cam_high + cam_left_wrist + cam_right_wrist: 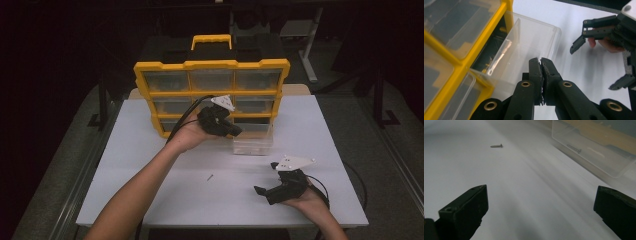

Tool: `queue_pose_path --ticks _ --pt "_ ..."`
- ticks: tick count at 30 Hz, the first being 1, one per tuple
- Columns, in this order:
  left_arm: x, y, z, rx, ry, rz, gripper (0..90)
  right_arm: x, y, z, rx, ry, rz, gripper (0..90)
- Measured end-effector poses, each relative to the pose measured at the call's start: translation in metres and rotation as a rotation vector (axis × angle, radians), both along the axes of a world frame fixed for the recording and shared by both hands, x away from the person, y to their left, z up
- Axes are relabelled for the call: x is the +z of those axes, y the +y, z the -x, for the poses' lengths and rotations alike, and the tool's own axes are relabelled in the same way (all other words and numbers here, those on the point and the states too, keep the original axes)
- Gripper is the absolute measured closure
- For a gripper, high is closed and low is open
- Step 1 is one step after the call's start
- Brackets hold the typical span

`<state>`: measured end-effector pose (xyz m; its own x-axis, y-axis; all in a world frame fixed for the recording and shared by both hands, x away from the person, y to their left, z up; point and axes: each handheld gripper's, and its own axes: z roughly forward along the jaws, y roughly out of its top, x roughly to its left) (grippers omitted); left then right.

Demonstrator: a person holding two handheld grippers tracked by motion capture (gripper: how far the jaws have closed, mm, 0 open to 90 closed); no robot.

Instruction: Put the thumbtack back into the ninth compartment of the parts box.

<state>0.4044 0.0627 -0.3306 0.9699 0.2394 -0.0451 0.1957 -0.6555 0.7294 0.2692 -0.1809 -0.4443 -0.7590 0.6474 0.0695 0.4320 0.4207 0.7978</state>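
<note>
The left gripper (542,62) has its fingers clenched on nothing, just above the pulled-out clear drawer (531,40). The right gripper (267,180) rests released on the desk (150,195), a screw (496,145) lying well ahead of its fingers.

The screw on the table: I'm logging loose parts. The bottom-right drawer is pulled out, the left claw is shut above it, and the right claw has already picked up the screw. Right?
Not quite. The right claw is open and holds nothing; the screw lies on the table ahead of it, as the right gripper view shows. The drawer is pulled out and the left claw is shut.
</note>
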Motion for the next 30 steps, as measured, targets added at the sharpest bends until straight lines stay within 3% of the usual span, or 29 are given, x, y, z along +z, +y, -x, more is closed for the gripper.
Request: queue_pose_path --ticks 9,19,30 --pt "-0.002 -0.019 -0.009 -0.003 -0.011 -0.01 87.2 0.0 0.0 0.0 0.0 0.0 -0.002 0.0" --pt "-0.017 -0.035 -0.018 -0.005 0.0 -0.039 87.3 0.0 0.0 0.0 0.002 0.0 -0.002 0.0" --pt "-0.035 -0.05 -0.016 -0.029 -0.011 -0.127 87.2 0.0 -0.001 0.0 0.002 0.001 -0.002 0.0"
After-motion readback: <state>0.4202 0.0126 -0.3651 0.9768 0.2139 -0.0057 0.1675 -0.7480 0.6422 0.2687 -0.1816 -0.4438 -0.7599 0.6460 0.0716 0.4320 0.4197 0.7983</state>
